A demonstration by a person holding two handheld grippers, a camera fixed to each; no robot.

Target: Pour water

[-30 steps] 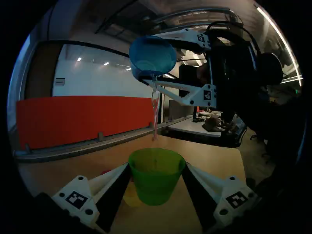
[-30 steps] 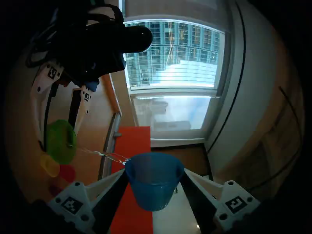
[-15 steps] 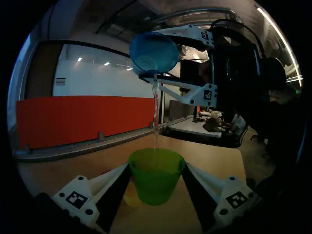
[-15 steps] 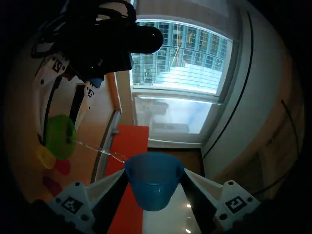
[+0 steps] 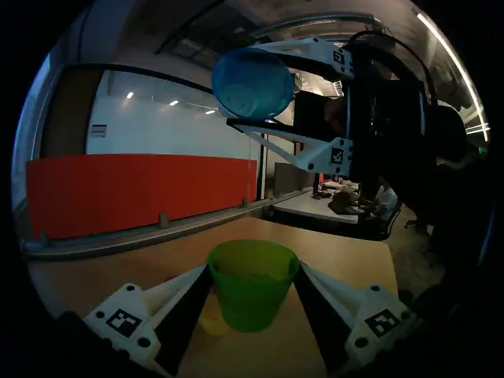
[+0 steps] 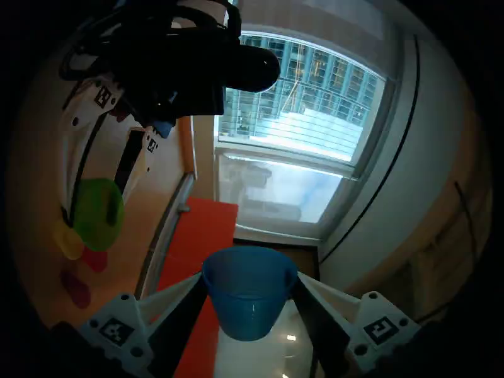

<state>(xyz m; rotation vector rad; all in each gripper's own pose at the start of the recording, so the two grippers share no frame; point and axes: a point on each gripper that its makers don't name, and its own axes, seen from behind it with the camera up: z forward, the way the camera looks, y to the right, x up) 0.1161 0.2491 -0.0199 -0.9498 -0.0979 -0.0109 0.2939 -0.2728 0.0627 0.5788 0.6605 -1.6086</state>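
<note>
Left gripper view: stream gone; left hand-held gripper [image 5: 252,291] clamps green cup [image 5: 252,286], right hand-held gripper [image 6: 249,291] blue cup [image 5: 252,85].

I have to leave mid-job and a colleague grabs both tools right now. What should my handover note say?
Left tool: shut on the green cup, upright over the table.
Right tool: shut on the blue cup, tipped on its side above the green one.
Done: no water runs between them, and the green cup seems to hold some.
To do: check whether the blue cup is empty, right it, set both down.
</note>
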